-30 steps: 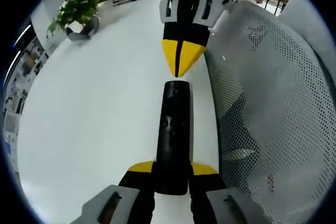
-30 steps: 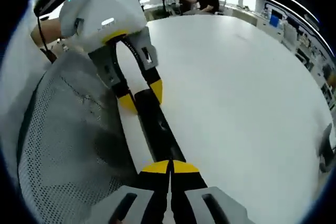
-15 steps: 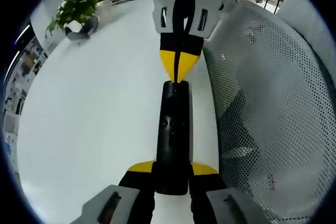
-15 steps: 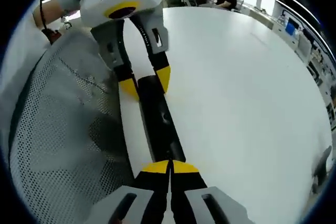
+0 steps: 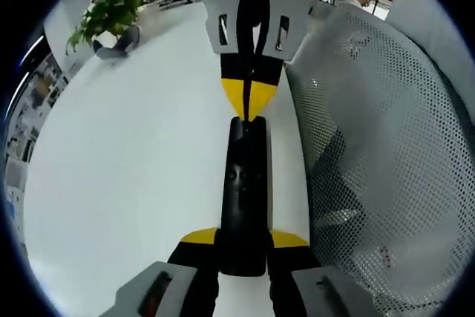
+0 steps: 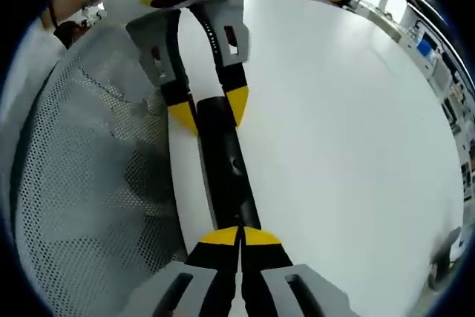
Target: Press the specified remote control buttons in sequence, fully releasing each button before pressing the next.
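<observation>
The left gripper [image 5: 243,246] clamps the remote control's [image 5: 244,191] near end on the white table [image 5: 126,183], long axis toward 12 o'clock, where the closed right gripper [image 5: 250,113] touches its far tip.

Black remote [image 5: 245,191] (white table [image 5: 133,161])

- The left gripper [image 5: 243,237] held its yellow-tipped jaws apart, clamped on the sides of the remote's near end; in the right gripper view [image 6: 208,110] it stood at the far end
- The right gripper [image 6: 239,237] had its jaws pressed together, tips meeting on the remote; in the left gripper view [image 5: 250,115] it pointed tip-down
</observation>
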